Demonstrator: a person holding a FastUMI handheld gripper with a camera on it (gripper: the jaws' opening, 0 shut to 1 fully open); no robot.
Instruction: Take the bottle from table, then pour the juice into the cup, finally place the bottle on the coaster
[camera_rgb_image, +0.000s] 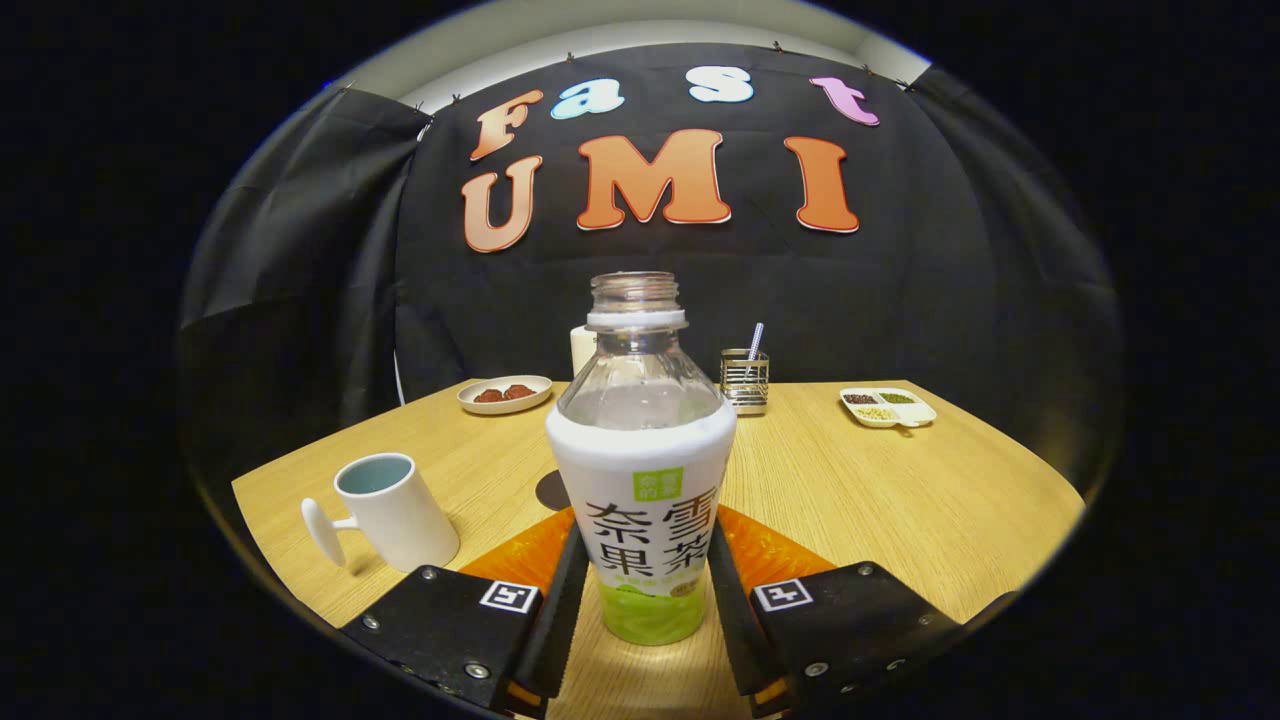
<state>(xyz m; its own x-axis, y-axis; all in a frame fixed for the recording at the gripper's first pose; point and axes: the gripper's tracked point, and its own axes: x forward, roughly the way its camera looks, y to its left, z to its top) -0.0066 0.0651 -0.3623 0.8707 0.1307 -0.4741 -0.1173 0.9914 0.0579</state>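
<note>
A clear bottle (641, 470) with a white and green label and no cap stands upright between my fingers. My gripper (645, 540) is shut on the bottle, one finger pressed against each side of the label, low on the body. A white mug (393, 510) with a handle stands on the wooden table (900, 490), to the left of the bottle and a little beyond my left finger. A dark round coaster (550, 490) lies just behind the bottle on its left side, partly hidden by it.
At the back of the table there is an oval plate (505, 394) with brown pieces, a white container (582, 350) behind the bottle, a wire holder (745, 380) with a straw, and a divided dish (888, 407) of grains.
</note>
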